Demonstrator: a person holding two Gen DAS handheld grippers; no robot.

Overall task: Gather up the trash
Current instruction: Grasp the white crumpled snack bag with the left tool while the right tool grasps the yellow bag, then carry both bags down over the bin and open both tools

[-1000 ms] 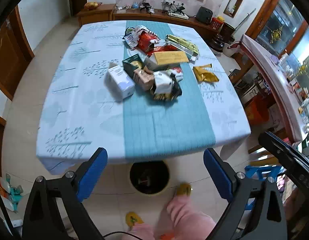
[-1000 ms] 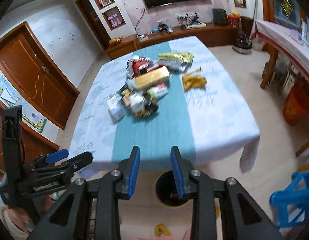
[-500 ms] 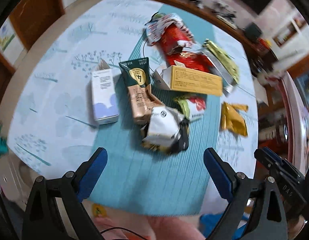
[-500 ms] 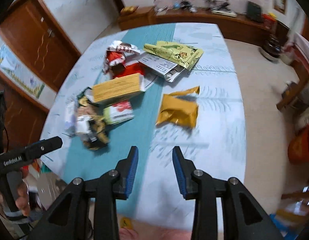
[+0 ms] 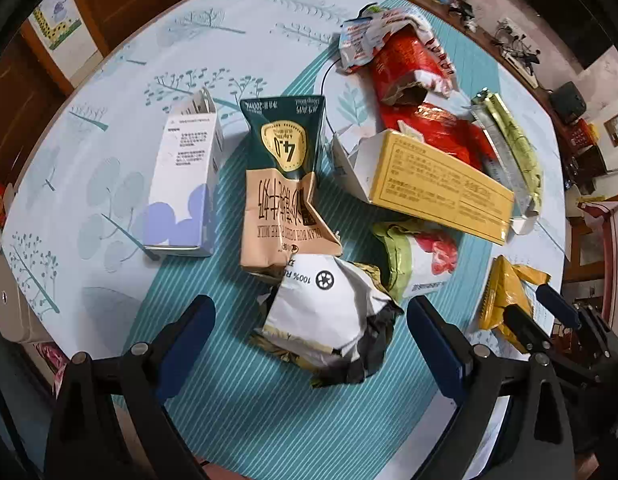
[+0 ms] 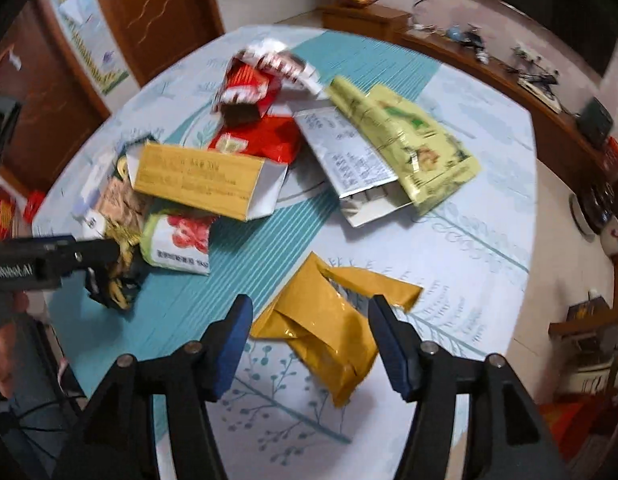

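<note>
Two open grippers, no grip yet: left gripper straddles the crumpled white-and-black bag mid-runner, right gripper, jaws opening, brackets the slick yellow foil pouch, which may squirt sideways.

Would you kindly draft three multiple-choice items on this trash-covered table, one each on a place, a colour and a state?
1. Where does the crumpled white bag lie in the left wrist view?
A. between the left gripper's fingers
B. on the floor
C. on top of the yellow box

2. What colour is the pouch under the right gripper?
A. blue
B. mustard yellow
C. white

3. How does the white and purple carton stand?
A. upright
B. hanging from a gripper
C. lying on its side

Answers: 1 A, the bag sits between the two blue pads; 2 B, its foil is mustard yellow; 3 C, its long face rests on the tablecloth.
</note>
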